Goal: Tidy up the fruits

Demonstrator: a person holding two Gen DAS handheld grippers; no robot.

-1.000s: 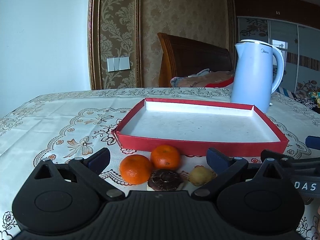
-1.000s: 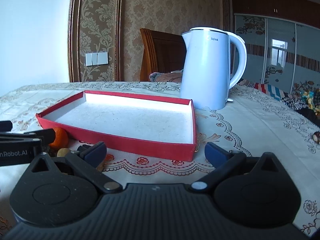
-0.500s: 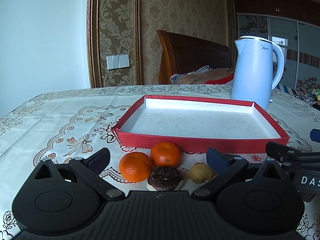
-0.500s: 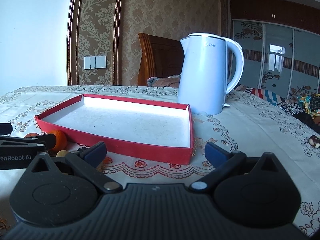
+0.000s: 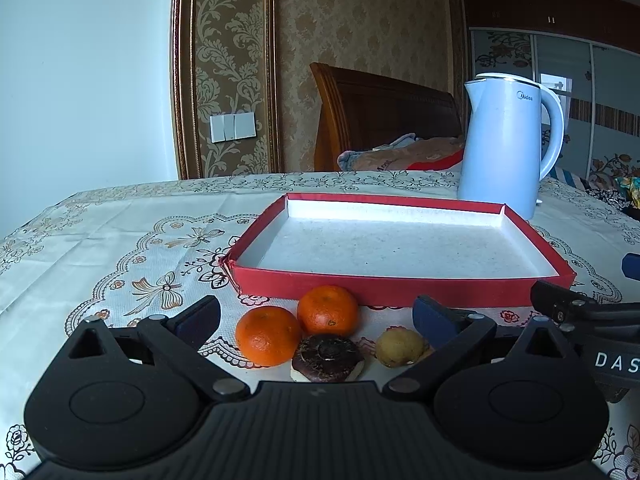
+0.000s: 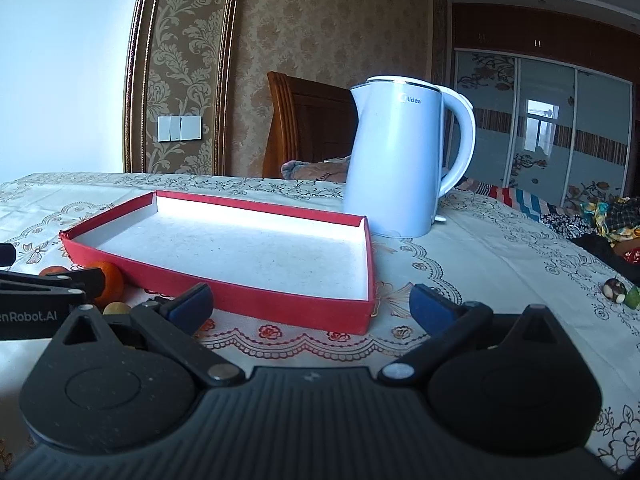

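Tablecloth (image 5: 120, 240), mangosteen (image 5: 327, 358) in left view only

In the right wrist view, the left hand-held gripper (image 6: 52, 280) hides most of the oranges (image 6: 112, 282).

Black ribbed gripper (image 5: 316, 318), blue-padded fingers (image 5: 430, 314), silver screws.

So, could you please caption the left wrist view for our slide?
Open left gripper faces two oranges, beside an empty red tray and white kettle.
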